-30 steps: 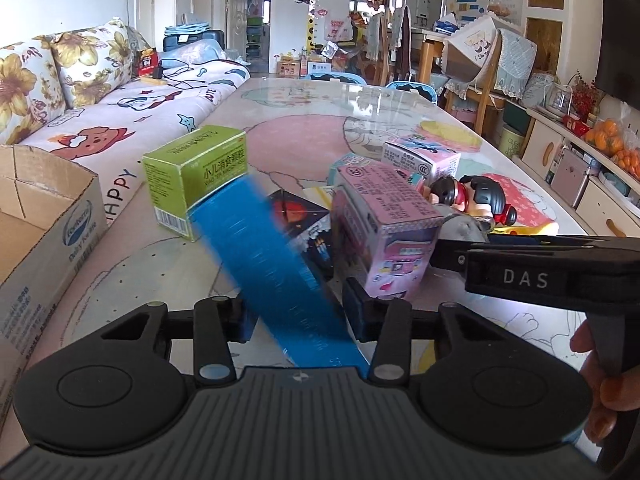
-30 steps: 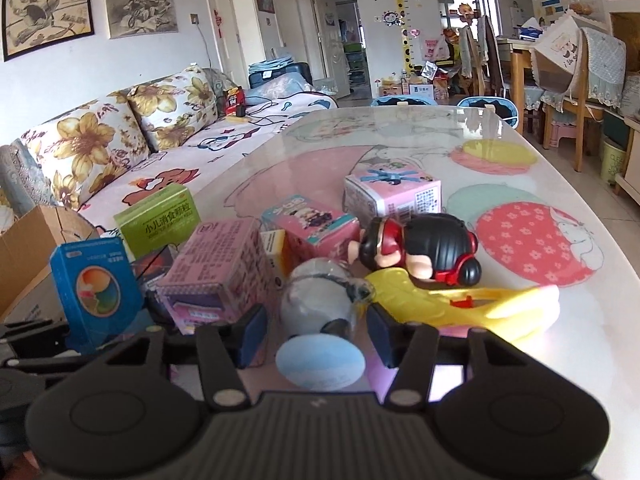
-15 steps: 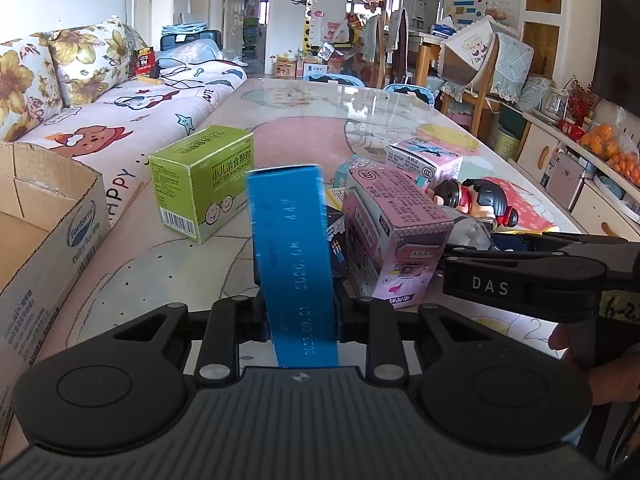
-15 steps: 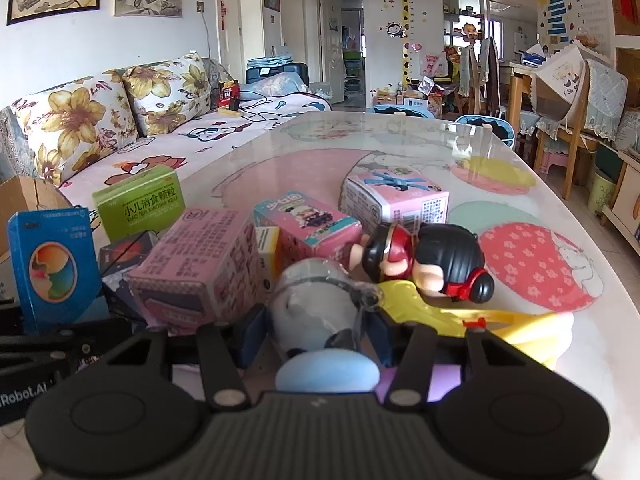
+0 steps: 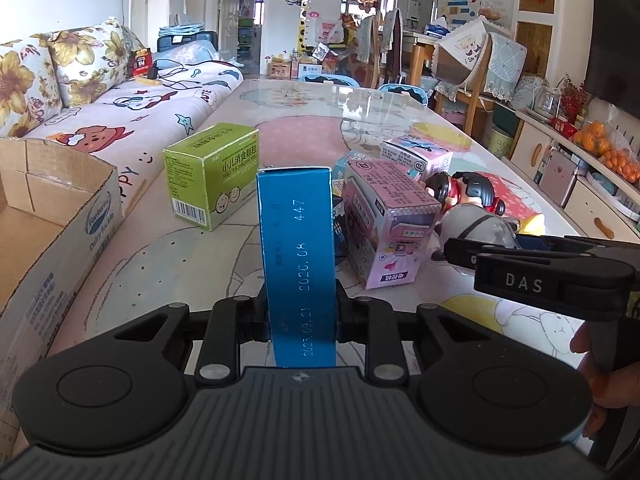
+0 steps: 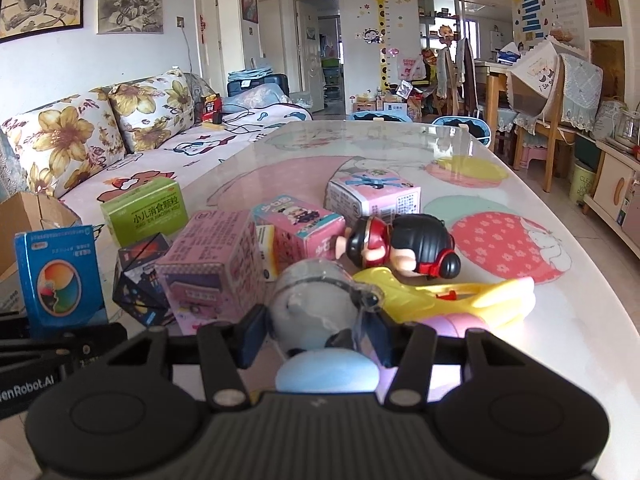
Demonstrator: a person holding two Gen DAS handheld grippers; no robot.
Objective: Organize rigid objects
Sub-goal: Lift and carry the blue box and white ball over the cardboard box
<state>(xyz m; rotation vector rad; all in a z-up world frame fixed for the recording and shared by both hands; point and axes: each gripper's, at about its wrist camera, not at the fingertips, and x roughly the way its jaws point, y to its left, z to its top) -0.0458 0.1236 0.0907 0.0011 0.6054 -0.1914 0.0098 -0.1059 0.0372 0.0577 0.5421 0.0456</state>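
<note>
My left gripper (image 5: 298,316) is shut on a tall blue box (image 5: 296,264), held upright above the table; the box's front with a coloured circle shows in the right wrist view (image 6: 56,280). My right gripper (image 6: 316,338) has its fingers pressed on both sides of a grey round toy (image 6: 316,304) with a dark strap, resting on the table. In the left wrist view the right gripper (image 5: 452,250) reaches in from the right edge toward that grey toy (image 5: 476,224), with a hand below it.
An open cardboard box (image 5: 60,216) stands at the left table edge. A green box (image 5: 212,176), pink boxes (image 5: 388,224), a dark box (image 6: 140,280), a black-haired doll (image 6: 400,252) and a yellow toy (image 6: 448,300) crowd the near table (image 6: 360,160). A sofa runs along the left.
The blue box has swung from a tilt to upright and the left jaws have closed on it. The right gripper has moved in around the grey toy and narrowed on it.
</note>
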